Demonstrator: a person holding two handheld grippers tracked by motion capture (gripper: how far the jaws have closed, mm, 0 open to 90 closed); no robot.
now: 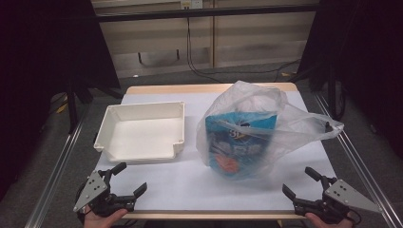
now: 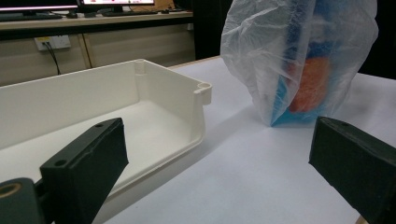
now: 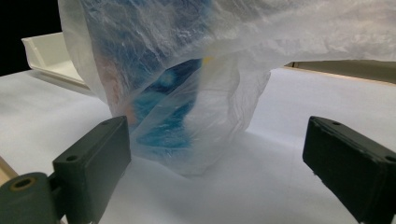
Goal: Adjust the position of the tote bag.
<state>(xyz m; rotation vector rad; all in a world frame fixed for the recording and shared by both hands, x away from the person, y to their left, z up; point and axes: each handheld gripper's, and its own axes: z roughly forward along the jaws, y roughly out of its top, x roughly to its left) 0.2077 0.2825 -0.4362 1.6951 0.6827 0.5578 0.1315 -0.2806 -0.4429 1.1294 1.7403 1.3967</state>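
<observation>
A clear plastic bag (image 1: 256, 123) stands upright right of the table's middle, with a blue and orange packet (image 1: 237, 142) inside it. Left of it sits an empty white tray (image 1: 142, 130). My left gripper (image 1: 129, 178) rests open at the near left corner, short of the tray (image 2: 140, 107), with the bag (image 2: 299, 56) farther off to its right. At the near right corner my right gripper (image 1: 300, 181) is open too, its jaws pointed at the bag (image 3: 187, 93) and apart from it. Nothing lies between either pair of jaws.
White paper (image 1: 199, 180) covers the wooden table, which has metal rails along both sides. Beyond the far edge are a wall, cables and dark curtains. One bag handle (image 1: 328, 128) sticks out toward the right rail.
</observation>
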